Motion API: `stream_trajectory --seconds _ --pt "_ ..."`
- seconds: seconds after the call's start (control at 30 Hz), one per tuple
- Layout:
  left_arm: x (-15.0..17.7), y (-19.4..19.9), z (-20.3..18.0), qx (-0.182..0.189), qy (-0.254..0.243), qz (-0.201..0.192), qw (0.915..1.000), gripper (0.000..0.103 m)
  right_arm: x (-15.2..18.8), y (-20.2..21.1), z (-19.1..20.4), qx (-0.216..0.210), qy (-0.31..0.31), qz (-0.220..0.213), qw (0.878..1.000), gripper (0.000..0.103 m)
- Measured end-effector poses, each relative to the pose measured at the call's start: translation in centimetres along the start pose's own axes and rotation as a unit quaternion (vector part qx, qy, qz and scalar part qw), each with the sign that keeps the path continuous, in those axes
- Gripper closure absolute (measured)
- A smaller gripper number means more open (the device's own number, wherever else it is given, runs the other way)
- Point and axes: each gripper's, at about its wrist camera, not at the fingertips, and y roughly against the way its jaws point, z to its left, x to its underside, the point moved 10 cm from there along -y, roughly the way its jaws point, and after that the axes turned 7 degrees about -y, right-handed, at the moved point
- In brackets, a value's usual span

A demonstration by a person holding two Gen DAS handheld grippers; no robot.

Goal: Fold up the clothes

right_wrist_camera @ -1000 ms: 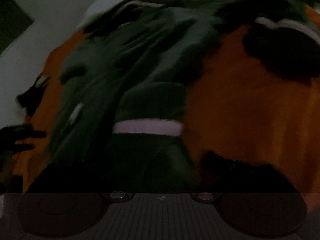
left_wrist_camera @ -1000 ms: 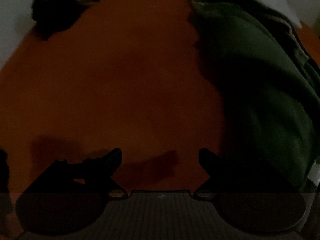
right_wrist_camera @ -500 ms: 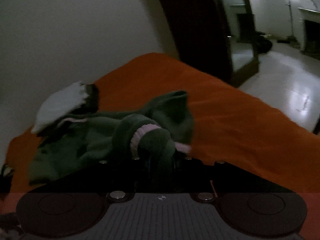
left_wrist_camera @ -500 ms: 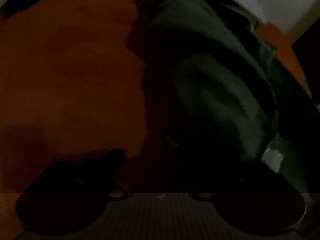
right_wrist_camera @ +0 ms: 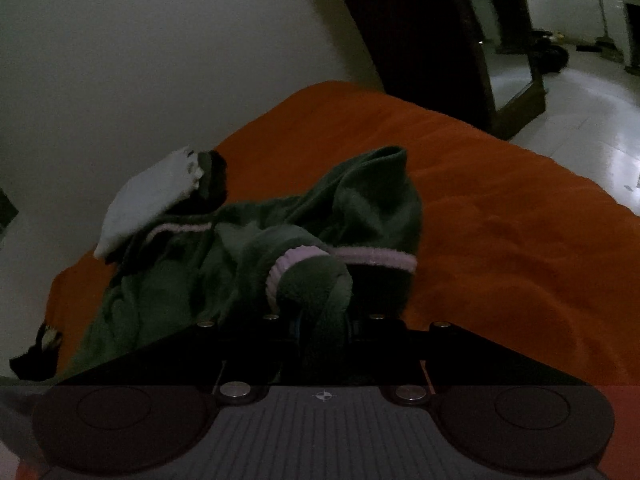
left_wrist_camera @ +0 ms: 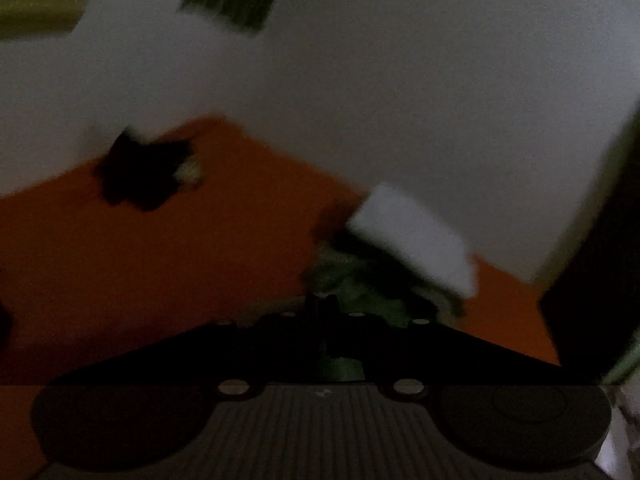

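A dark green fleece garment (right_wrist_camera: 240, 256) with pink trim lies bunched on the orange bed cover (right_wrist_camera: 500, 240). My right gripper (right_wrist_camera: 320, 328) is shut on a green cuff with a pink ribbed band, lifted off the cover. In the blurred left wrist view, my left gripper (left_wrist_camera: 324, 308) has its jaws together, with green fabric (left_wrist_camera: 352, 284) showing at the tips and behind the fingers. The rest of the garment trails away beyond it over the orange cover (left_wrist_camera: 160, 272).
A white cloth or pillow (right_wrist_camera: 148, 200) (left_wrist_camera: 412, 236) lies at the garment's far end by the pale wall. A small black garment (left_wrist_camera: 140, 172) (right_wrist_camera: 36, 352) sits near the bed's edge. A dark door frame (right_wrist_camera: 420, 40) and a pale floor (right_wrist_camera: 580, 120) lie to the right.
My left gripper went from open over the orange cover to shut at the green garment's edge, then rose and tilted up towards the wall. The right gripper lifted the cuff, then held still.
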Motion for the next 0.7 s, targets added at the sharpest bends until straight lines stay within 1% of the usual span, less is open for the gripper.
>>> stream_trajectory --seconds 0.03,0.07,0.1,0.13,0.17,0.2,0.23,0.27,0.3,0.33,0.37,0.4,0.43,0.47,0.5,0.53,0.57,0.6,0.63,0.67,0.7 --pt "1.1 0.7 -3.3 0.033 -0.051 0.002 0.9981 0.097 0.2 -0.1 0.3 -0.002 0.003 0.003 1.000 0.085" --pt "3.0 1.5 -6.9 0.073 -0.110 0.010 0.9912 0.096 0.4 -0.1 0.7 -0.003 0.008 0.005 1.000 0.085" --pt "5.0 2.4 -10.5 0.113 -0.167 0.019 0.9792 0.095 0.6 -0.1 1.1 -0.004 0.013 0.006 1.000 0.084" --pt "7.7 3.0 -13.9 0.158 -0.222 0.044 0.9611 0.094 0.7 -0.1 1.3 -0.006 0.016 0.008 1.000 0.084" --pt "10.9 3.5 -16.9 0.206 -0.274 0.081 0.9359 0.090 0.9 -0.1 1.7 -0.008 0.019 0.011 1.000 0.084" --pt "13.5 4.1 -19.0 0.238 -0.315 0.108 0.9124 0.088 1.0 0.0 1.9 -0.010 0.022 0.013 1.000 0.082" --pt "15.1 4.6 -20.0 0.252 -0.341 0.123 0.8973 0.085 1.0 0.2 2.0 -0.012 0.023 0.013 1.000 0.081" --pt "15.7 5.0 -20.3 0.257 -0.354 0.127 0.8903 0.073 0.9 0.3 2.1 -0.015 0.023 0.014 1.000 0.079" --pt "15.6 5.2 -20.3 0.257 -0.355 0.125 0.8899 0.050 0.8 0.5 2.2 -0.016 0.022 0.013 1.000 0.077" --pt "14.8 5.0 -19.7 0.252 -0.345 0.120 0.8961 0.039 0.7 0.8 2.2 -0.018 0.020 0.011 1.000 0.075" --pt "13.8 4.7 -18.7 0.245 -0.329 0.113 0.9052 0.026 0.6 1.0 2.3 -0.020 0.018 0.009 1.000 0.074" --pt "12.8 4.3 -17.7 0.237 -0.312 0.106 0.9138 0.022 0.4 1.2 2.5 -0.021 0.017 0.006 1.000 0.074" --pt "11.8 3.7 -16.1 0.219 -0.300 0.102 0.9230 0.022 0.3 1.4 2.7 -0.023 0.019 0.004 1.000 0.073" --pt "10.6 2.8 -14.2 0.194 -0.289 0.099 0.9322 0.018 0.3 1.6 3.1 -0.027 0.023 0.003 0.999 0.072" --pt "9.5 2.0 -12.3 0.169 -0.279 0.096 0.9406 0.011 0.2 1.9 3.5 -0.033 0.027 0.001 0.999 0.070" --pt "8.4 0.7 -10.0 0.135 -0.271 0.099 0.9479 0.008 0.2 2.2 4.1 -0.040 0.031 -0.003 0.999 0.069" --pt "7.5 -1.5 -7.4 0.094 -0.266 0.110 0.9532 0.007 0.1 2.5 4.7 -0.047 0.037 -0.007 0.998 0.069" --pt "7.1 -3.7 -4.8 0.055 -0.263 0.123 0.9555 0.007 0.1 3.0 5.5 -0.055 0.046 -0.011 0.997 0.067" --pt "7.1 -5.7 -2.4 0.019 -0.260 0.140 0.9552 0.007 0.1 3.4 6.3 -0.062 0.054 -0.016 0.997 0.063" --pt "7.4 -7.7 0.0 -0.015 -0.256 0.164 0.9526 0.008 0.1 3.8 7.0 -0.068 0.062 -0.020 0.996 0.062" --pt "8.1 -9.7 1.8 -0.031 -0.247 0.192 0.9494 0.014 0.2 4.2 7.8 -0.075 0.071 -0.021 0.994 0.058"
